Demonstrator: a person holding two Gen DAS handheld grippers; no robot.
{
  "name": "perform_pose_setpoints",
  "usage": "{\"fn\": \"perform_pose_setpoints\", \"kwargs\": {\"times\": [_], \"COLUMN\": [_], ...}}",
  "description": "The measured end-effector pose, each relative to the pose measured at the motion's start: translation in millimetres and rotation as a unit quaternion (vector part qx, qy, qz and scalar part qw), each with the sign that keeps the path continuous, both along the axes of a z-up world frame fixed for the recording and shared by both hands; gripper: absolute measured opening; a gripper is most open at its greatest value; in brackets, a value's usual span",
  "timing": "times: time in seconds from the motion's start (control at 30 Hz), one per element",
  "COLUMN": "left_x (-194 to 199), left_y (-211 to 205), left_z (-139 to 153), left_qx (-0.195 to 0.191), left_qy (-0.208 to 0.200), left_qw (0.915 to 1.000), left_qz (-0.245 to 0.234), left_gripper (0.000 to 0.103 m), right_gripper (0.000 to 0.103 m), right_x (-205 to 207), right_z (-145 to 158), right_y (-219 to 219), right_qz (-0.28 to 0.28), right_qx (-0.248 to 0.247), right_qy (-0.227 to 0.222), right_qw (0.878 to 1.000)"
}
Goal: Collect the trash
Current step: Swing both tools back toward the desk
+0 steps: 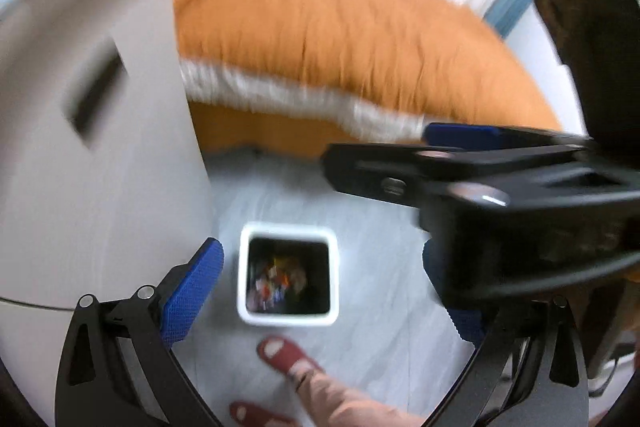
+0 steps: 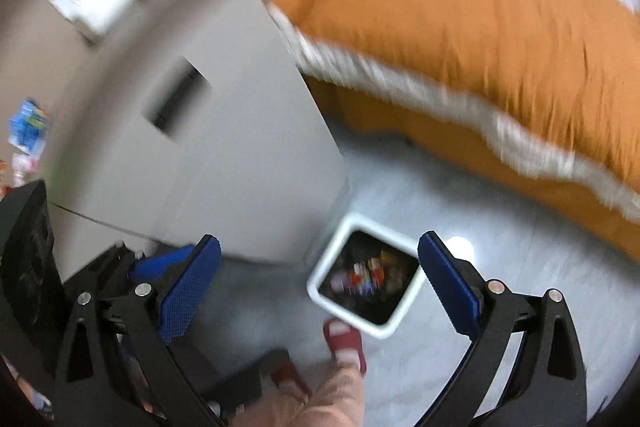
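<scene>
Right wrist view: right tongs (image 2: pixel 320 279) spread wide, empty.
Left tongs (image 1: pixel 320 291): released, empty.
Trash bin (image 2: pixel 320 285): on floor, holding wrappers (image 2: pixel 362 277).

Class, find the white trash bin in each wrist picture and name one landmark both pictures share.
Left wrist view: the white trash bin sits low and centre, on the floor ahead of a red slipper.
Right wrist view: the bin sits low, right of centre, turned corner-on, between the open jaws.
Shared landmark: the orange bed cover, beyond the bin in both.
</scene>
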State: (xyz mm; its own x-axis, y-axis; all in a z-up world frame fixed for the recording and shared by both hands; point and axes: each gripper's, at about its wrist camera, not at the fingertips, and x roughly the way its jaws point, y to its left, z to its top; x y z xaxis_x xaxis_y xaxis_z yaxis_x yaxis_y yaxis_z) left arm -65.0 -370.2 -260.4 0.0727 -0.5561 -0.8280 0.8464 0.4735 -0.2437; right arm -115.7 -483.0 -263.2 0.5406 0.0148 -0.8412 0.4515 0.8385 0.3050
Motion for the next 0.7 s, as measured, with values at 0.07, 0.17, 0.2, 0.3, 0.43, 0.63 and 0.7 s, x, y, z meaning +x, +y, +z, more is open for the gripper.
{"fn": "perform_pose_setpoints", "kwargs": {"times": [0.07, 0.17, 0.2, 0.3, 0.43, 0.63, 0.7], "left_x": [5, 14, 18, 34, 65, 104, 117], "left_y": [15, 38, 48, 84, 146, 244, 282], "left_z": [43, 84, 96, 124, 142, 171, 179], "left_qx": [-0.028, -0.049, -0.052, -0.047, -0.029, -0.001, 0.012], "left_qy": [-0.032, -0.08, -0.1, -0.161, -0.198, -0.238, -0.249], "left_qw": [0.9989, 0.9945, 0.992, 0.981, 0.9638, 0.9226, 0.8998], "left_qz": [0.017, 0.045, 0.057, 0.099, 0.176, 0.304, 0.358], "left_gripper": [0.098, 0.098, 0.098, 0.098, 0.098, 0.098, 0.098], "right_gripper": [0.098, 0.098, 0.098, 0.098, 0.098, 0.098, 0.098], "right_x": [8, 26, 32, 59, 98, 159, 177], "right_z": [32, 74, 83, 113, 142, 174, 183], "right_y": [5, 21, 27, 53, 93, 173, 199], "right_qz": [0.008, 0.031, 0.039, 0.072, 0.122, 0.218, 0.25], "right_qx": [-0.012, -0.027, -0.031, -0.036, -0.027, -0.044, -0.05], "right_qy": [-0.029, -0.073, -0.085, -0.122, -0.159, -0.194, -0.199], "right_qw": [0.999, 0.996, 0.995, 0.989, 0.979, 0.955, 0.946]}}
